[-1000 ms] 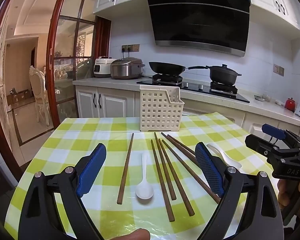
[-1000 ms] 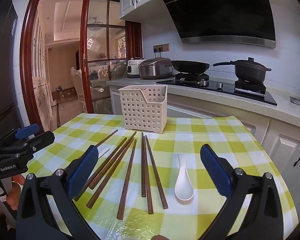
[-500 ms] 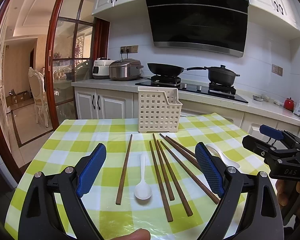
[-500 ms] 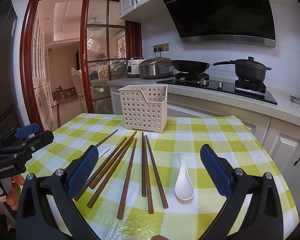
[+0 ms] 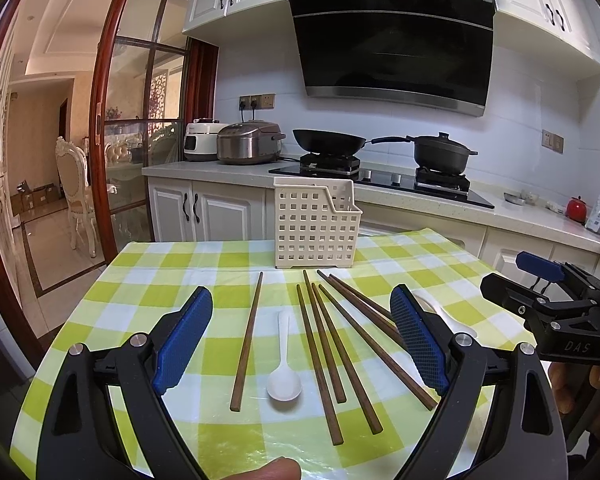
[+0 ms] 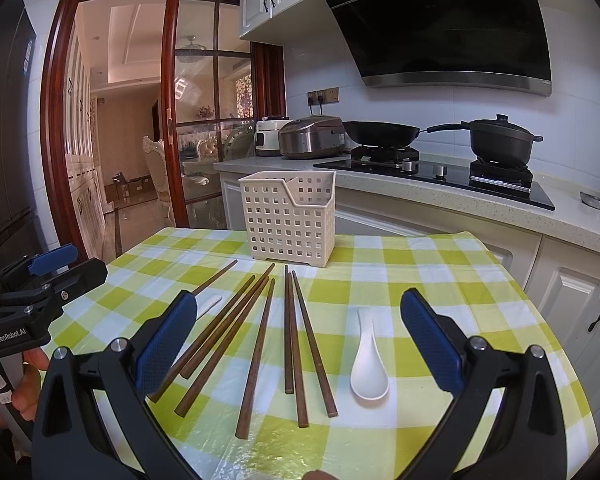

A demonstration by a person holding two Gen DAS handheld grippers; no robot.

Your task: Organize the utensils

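While both claws hover spread and empty, the left gripper [image 5: 300, 336] faces a small white spoon [image 5: 284, 376] mid-table, brown chopsticks [image 6: 260, 344] fan beside it below the far-edge basket [image 6: 288, 220], and the right gripper [image 6: 296, 344] faces another spoon [image 6: 368, 364].

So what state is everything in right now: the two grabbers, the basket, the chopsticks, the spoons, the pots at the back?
Left gripper: open, holding nothing.
Right gripper: open, holding nothing.
Basket: upright on the table, nothing visible inside.
Chopsticks: loose, flat on the tablecloth.
Left spoon: flat, bowl up.
Right spoon: flat, bowl up.
Pot: lidded, on the stove.
Wok: uncovered, on the stove.
Rice cooker: lid shut.
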